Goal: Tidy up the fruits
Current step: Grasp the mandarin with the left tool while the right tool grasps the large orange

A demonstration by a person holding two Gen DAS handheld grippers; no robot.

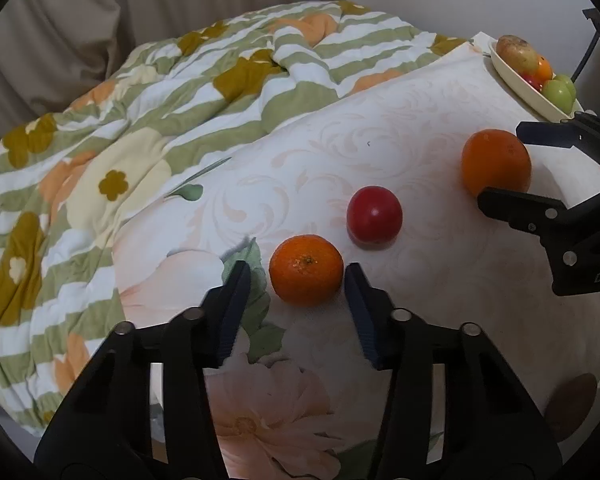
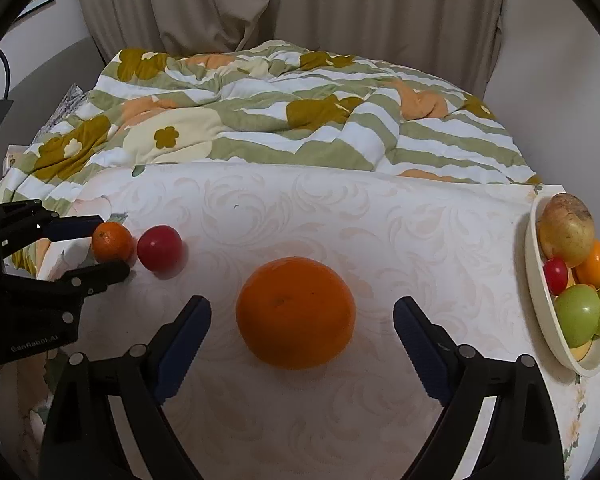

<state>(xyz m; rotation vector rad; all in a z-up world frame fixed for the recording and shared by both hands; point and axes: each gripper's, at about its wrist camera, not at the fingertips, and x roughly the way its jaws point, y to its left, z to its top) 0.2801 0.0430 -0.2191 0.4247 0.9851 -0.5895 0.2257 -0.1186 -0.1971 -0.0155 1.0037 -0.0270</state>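
Both tongs (image 1: 298, 276) (image 2: 302, 316) gaping, straddling small orange (image 1: 306, 269), large orange (image 2: 296, 312), untouched.

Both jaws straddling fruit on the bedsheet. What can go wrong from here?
1. The small orange sits on soft sheet and looks off-centre between the left gripper's jaws; it may roll toward the red fruit.
2. The big orange nearly fills the right gripper's span; a shallow grip may slip.
3. The bowl looks full, so added fruit may spill.
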